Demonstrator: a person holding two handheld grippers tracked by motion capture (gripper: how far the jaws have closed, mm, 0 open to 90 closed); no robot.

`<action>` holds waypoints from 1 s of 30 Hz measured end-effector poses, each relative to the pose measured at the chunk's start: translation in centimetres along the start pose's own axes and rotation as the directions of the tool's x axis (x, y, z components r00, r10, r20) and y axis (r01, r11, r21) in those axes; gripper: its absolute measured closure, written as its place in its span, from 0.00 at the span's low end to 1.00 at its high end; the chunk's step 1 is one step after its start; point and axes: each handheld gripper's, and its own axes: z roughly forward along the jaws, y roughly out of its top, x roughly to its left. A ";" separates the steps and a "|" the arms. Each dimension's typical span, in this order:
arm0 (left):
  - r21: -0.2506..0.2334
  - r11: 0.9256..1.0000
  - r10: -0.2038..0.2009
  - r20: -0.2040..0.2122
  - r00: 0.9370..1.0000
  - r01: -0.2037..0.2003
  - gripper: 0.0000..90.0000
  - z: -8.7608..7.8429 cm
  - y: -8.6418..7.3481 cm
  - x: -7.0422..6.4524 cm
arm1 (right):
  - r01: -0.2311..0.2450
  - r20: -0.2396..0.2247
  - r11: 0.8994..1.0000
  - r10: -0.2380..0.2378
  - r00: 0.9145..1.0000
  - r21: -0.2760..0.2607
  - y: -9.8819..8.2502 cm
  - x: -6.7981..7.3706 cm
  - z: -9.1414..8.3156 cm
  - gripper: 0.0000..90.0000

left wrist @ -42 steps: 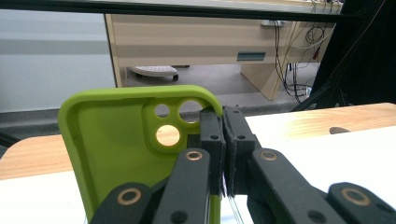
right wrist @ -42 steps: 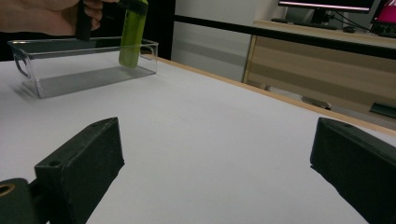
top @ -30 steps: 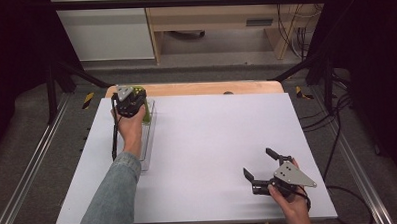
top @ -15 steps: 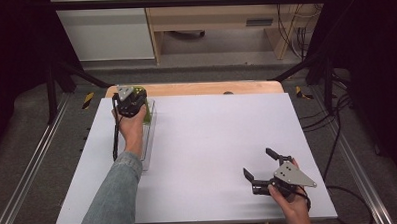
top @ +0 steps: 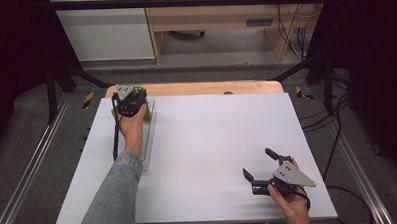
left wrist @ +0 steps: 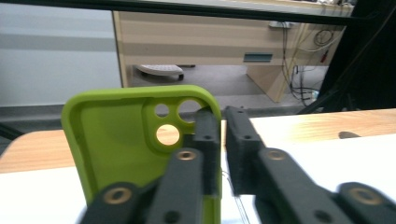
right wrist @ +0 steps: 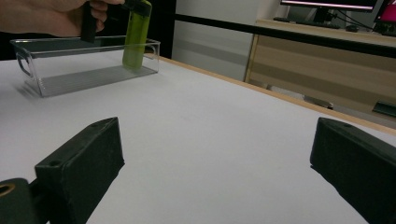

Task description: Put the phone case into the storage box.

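Nothing has visibly moved since the earlier frames: both hands and both tools sit where they did a second ago.

The left hand-held gripper (top: 132, 101) is at the far left corner of the white worktop (top: 207, 141), above the far end of a clear rectangular plastic tray (top: 150, 136). Its jaws are nearly closed on the right edge of a lime-green flexible phone case (left wrist: 126, 140), pinching that edge wall between them. In the left gripper view the case stands upright just left of the jaws, its hollow inner side facing the camera, with three round camera holes at its upper right. From the right gripper view the case (right wrist: 137, 32) hangs upright inside the far end of the tray (right wrist: 88, 70), its lower end at or just above the tray floor; whether it touches I cannot tell. The person's left hand (top: 132, 127) holds this tool from behind, a denim sleeve (top: 112, 200) trailing toward the near edge.

The right hand-held gripper (top: 261, 170) rests well apart, at the near right of the worktop, jaws spread wide and empty, pointing toward the tray.
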 end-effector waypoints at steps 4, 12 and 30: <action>0.007 1.000 0.025 -0.002 1.000 -0.025 0.70 -0.4 0.3 -0.2 | 0.001 -0.002 1.000 -0.001 1.000 0.000 0.0 0.0 0.0 0.03; 0.019 0.999 0.042 0.005 0.999 -0.042 0.45 -2.1 1.0 -0.5 | 0.004 -0.006 1.000 -0.004 1.000 -0.001 0.1 0.2 0.0 0.03; 0.032 0.996 0.081 0.079 0.994 -0.084 0.33 -3.9 1.2 -1.2 | 0.005 -0.006 1.000 -0.005 1.000 -0.002 0.1 0.2 0.0 0.03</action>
